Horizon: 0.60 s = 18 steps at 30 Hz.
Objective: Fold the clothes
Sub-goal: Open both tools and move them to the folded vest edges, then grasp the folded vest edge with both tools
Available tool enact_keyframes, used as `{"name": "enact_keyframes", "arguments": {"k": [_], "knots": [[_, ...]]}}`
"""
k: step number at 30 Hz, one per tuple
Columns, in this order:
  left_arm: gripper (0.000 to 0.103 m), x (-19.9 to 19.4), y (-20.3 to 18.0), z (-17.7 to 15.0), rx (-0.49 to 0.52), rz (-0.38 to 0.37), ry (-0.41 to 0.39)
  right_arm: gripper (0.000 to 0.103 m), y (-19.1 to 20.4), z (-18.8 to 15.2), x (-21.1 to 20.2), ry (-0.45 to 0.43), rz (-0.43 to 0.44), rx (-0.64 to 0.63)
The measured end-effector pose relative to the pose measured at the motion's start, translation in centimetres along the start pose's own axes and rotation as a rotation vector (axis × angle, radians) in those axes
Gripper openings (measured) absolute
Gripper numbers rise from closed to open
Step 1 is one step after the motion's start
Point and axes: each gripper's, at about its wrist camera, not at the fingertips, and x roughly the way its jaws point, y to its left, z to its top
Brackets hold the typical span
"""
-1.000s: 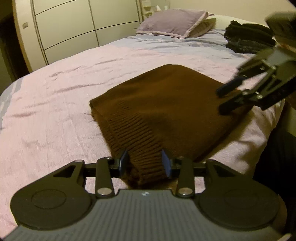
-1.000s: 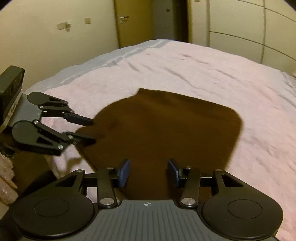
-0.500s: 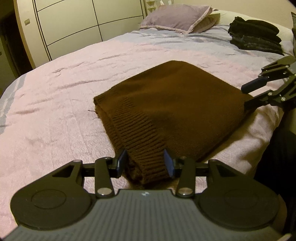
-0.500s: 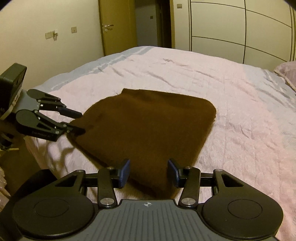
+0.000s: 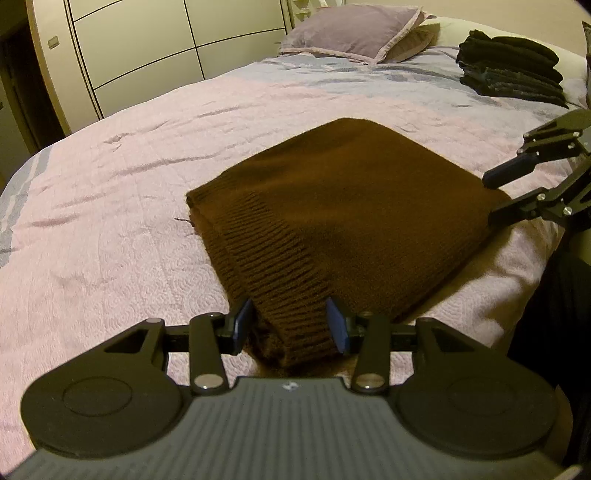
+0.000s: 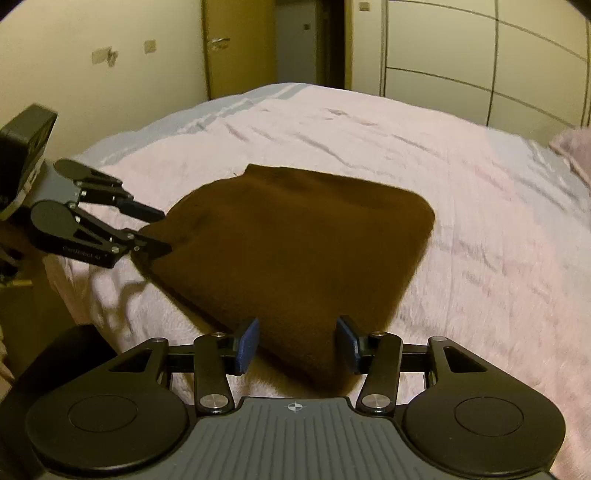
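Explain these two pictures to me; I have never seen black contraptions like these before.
A person holds a two-finger grasping tool in each hand, each carrying a camera looking along its fingers. One picture comes from the left tool, the other from the right tool; each also shows the other tool at its edge. A folded brown knitted sweater lies on a pink bedspread. The left tool's blue pads flank its ribbed corner, the right tool's another corner; whether either pinches is unclear. Behind lie a purple pillow and a stack of dark folded clothes.
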Motion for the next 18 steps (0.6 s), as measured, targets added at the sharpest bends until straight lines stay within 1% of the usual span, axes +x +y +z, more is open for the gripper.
{"name": "enact_keyframes", "arguments": {"k": [3, 6, 7, 11, 14, 15, 18], "knots": [[0.041, -1.4, 0.5, -0.2, -0.009, -0.004, -0.048, 0.050, 1.4, 0.8, -0.2, -0.008, 0.006, -0.086], [0.041, -3.1, 1.5, -1.1, -0.004, 0.038, -0.076, 0.050, 3.9, 1.6, 0.5, -0.019, 0.029, -0.229], [0.041, -3.7, 1.8, -1.5, -0.004, 0.062, -0.076, 0.050, 4.9, 1.8, 0.9, -0.019, 0.036, -0.283], [0.041, -4.7, 3.0, -3.4, -0.023, 0.099, -0.051, 0.050, 8.7, 2.3, 3.3, -0.021, 0.064, -0.499], [0.041, -4.9, 3.2, -4.4, -0.031, 0.082, -0.054, 0.050, 11.2, 2.6, 4.9, -0.039, 0.078, -0.641], [0.043, -4.9, 3.2, -4.6, -0.033, 0.072, -0.058, 0.050, 11.8, 2.7, 5.4, -0.044, 0.077, -0.684], [0.044, -4.4, 3.2, -5.0, -0.036, 0.058, -0.059, 0.050, 13.1, 2.6, 7.4, -0.035, 0.055, -0.798]]}}
